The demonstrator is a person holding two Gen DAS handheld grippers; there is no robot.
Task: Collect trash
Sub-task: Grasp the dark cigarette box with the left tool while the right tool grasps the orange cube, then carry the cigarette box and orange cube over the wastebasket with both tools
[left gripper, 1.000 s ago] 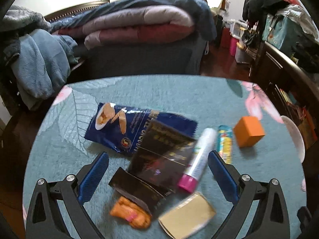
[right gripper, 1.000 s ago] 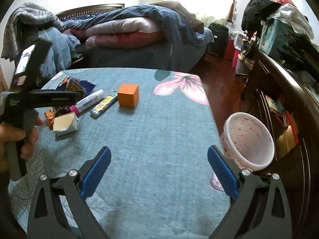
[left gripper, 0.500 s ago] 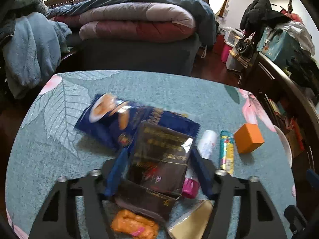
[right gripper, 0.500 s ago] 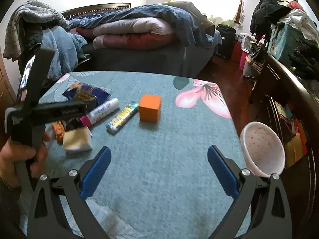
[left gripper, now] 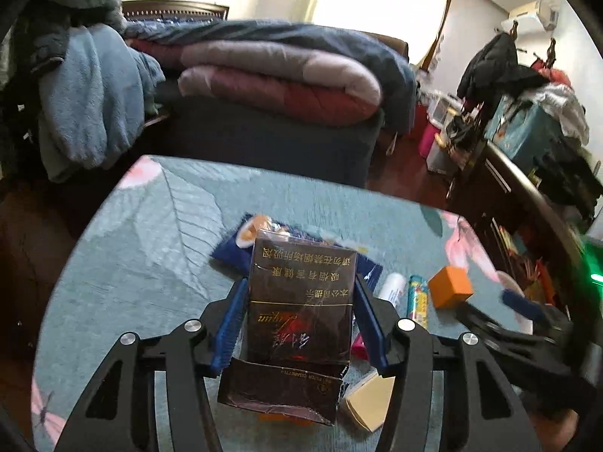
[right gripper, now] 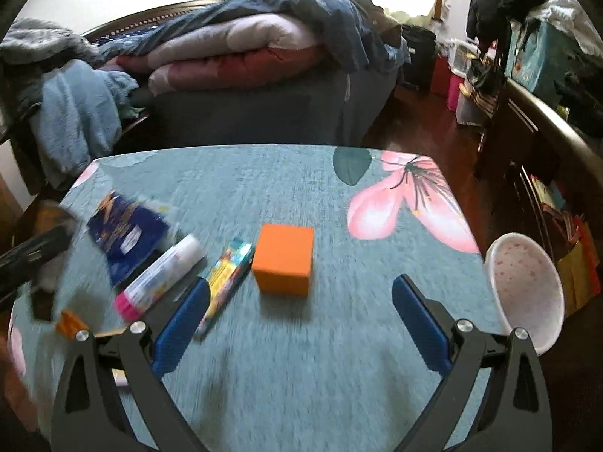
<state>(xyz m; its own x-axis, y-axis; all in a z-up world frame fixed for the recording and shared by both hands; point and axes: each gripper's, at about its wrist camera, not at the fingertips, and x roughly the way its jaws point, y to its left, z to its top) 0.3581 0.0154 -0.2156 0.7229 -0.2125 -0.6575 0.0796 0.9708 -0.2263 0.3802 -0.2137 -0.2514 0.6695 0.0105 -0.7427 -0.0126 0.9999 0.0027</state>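
The left gripper (left gripper: 301,324) is clamped on a dark cigarette pack (left gripper: 301,312), its torn flap hanging toward the camera; the pack appears lifted clear of the teal tablecloth (left gripper: 150,263). The right gripper (right gripper: 299,320) hangs wide and empty. Beyond it lie a striped wrapper (right gripper: 226,278), a glue stick (right gripper: 162,277) and an orange cube (right gripper: 283,260); farther left is the blue snack bag (right gripper: 126,233). The pickup looks done, so carrying the pack right to the pink-speckled bin (right gripper: 527,290) at the table's edge seems next, keeping the squeeze steady.
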